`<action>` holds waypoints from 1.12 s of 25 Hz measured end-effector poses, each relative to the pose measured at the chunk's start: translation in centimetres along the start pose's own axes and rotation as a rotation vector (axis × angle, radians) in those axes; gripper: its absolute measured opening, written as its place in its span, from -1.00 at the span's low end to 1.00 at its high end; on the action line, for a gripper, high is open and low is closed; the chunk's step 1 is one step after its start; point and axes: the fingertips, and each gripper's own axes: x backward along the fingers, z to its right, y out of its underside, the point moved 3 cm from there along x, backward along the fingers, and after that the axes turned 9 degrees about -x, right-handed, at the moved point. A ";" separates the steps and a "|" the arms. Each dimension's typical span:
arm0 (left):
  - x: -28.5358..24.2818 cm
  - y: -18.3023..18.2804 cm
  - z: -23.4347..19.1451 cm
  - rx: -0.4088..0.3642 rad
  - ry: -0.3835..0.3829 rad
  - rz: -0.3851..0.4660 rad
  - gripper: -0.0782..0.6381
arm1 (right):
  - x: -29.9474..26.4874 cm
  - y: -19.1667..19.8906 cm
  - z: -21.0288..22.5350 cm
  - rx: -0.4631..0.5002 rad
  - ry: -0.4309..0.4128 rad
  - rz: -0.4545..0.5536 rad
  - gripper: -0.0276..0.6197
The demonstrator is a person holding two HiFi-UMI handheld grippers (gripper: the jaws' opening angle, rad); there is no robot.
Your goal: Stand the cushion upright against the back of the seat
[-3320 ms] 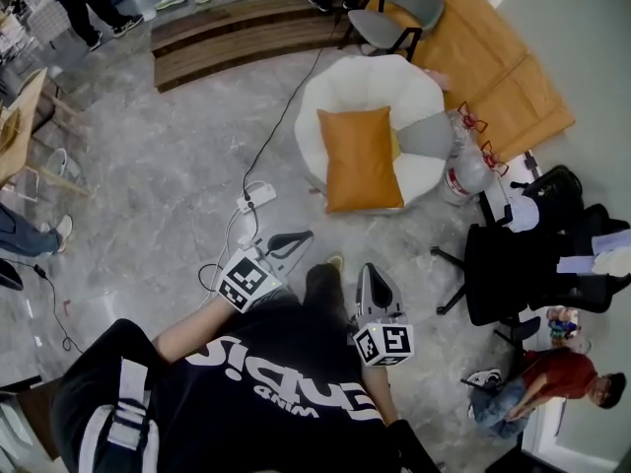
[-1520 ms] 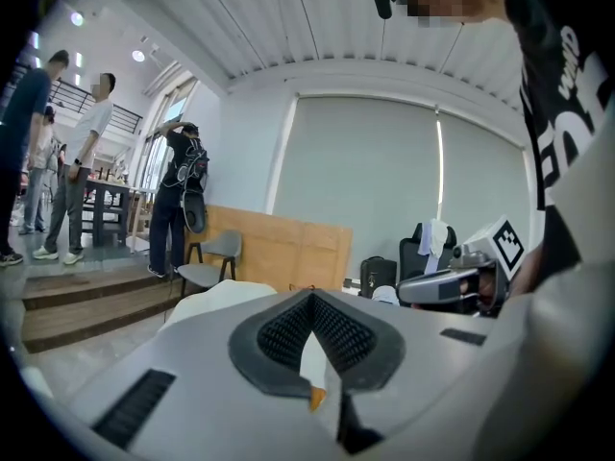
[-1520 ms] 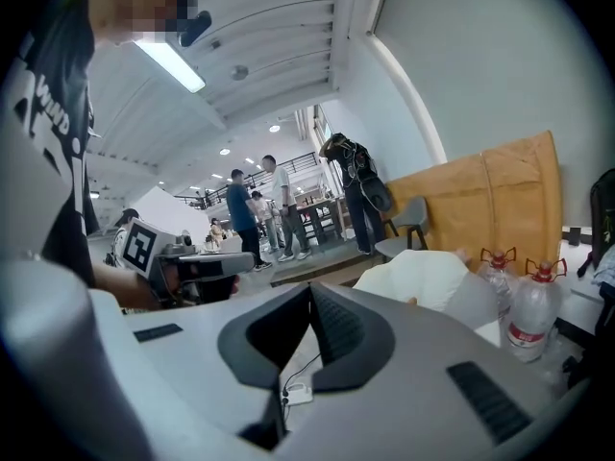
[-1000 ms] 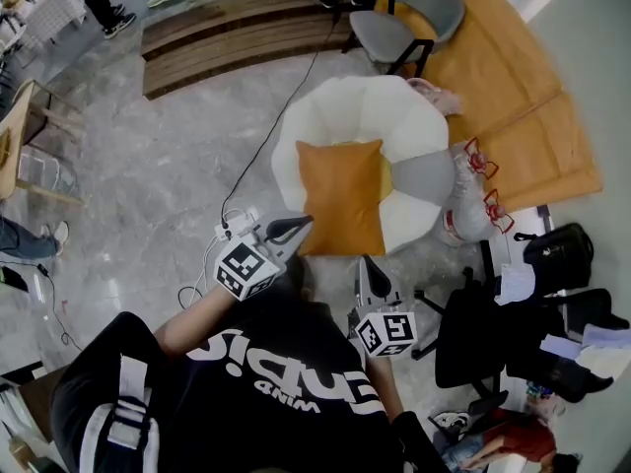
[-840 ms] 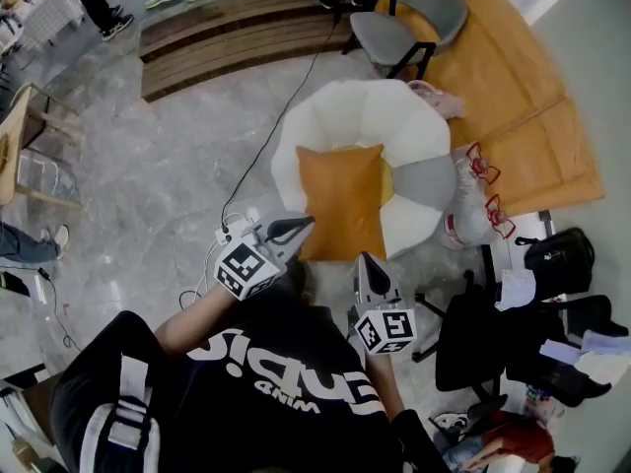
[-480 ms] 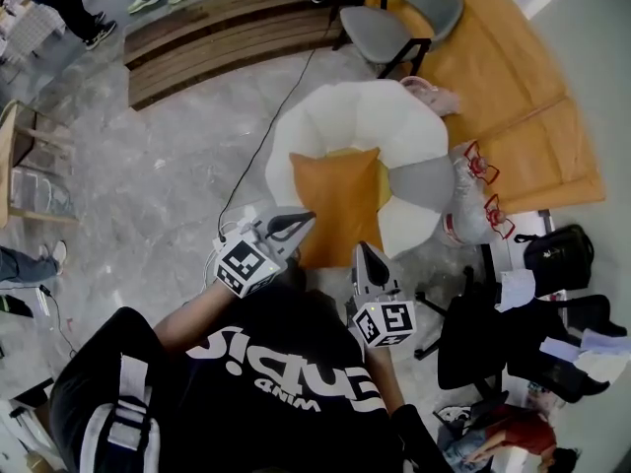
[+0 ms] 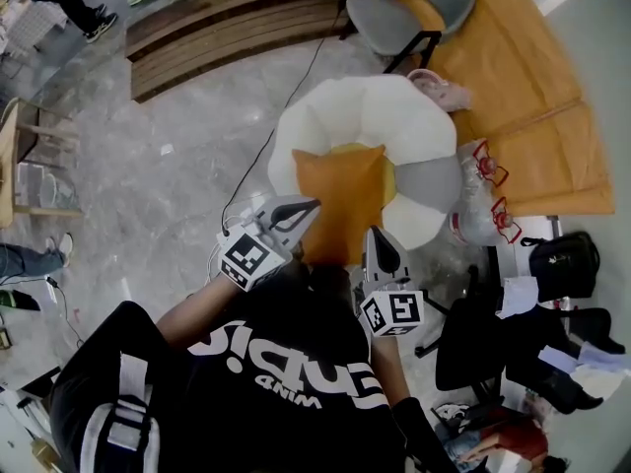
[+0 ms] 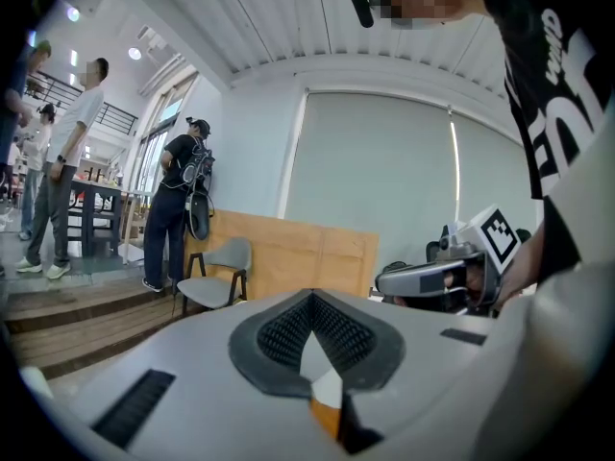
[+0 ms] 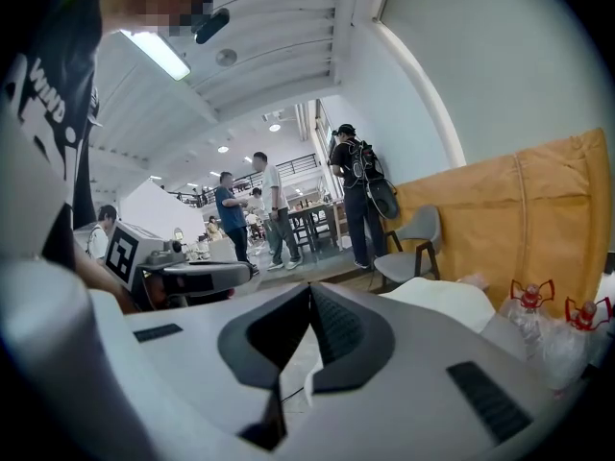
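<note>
Left tool (image 7: pixel 304 206), right tool (image 7: pixel 378 237) — both clenched, empty, just short of cushion (image 7: pixel 343 195), flat on seat (image 7: pixel 394 116). Open both first; take near corners evenly, tip it upright against the seat's far back.

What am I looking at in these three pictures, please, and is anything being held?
A person wears a downward-looking head camera and carries a hand-held gripper in each hand: the left hand-held gripper and the right hand-held gripper. The other two pictures come from cameras riding on them, looking along their jaws. Both are shut and hold nothing. Ahead on the floor stands a white seat with an orange cushion lying on it, beside a grey cushion.
</note>
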 end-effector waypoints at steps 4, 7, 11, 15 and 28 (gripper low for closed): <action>-1.3 0.3 -0.7 0.001 -0.046 -0.021 -0.76 | -0.8 -0.7 1.7 -0.005 -0.020 -0.019 -0.85; -2.4 1.0 -1.0 0.019 -0.066 -0.037 -0.76 | -1.6 -0.7 3.2 -0.007 -0.028 -0.042 -0.85; -3.2 2.6 -1.9 0.073 -0.083 -0.083 -0.76 | -3.4 -0.1 4.4 0.000 -0.055 -0.077 -0.85; -4.3 4.7 -2.8 0.115 -0.106 -0.111 -0.76 | -5.3 1.4 5.5 0.003 -0.074 -0.116 -0.85; -10.5 15.4 -6.7 0.180 -0.133 -0.287 -0.76 | -12.0 8.7 13.0 -0.019 -0.063 -0.252 -0.85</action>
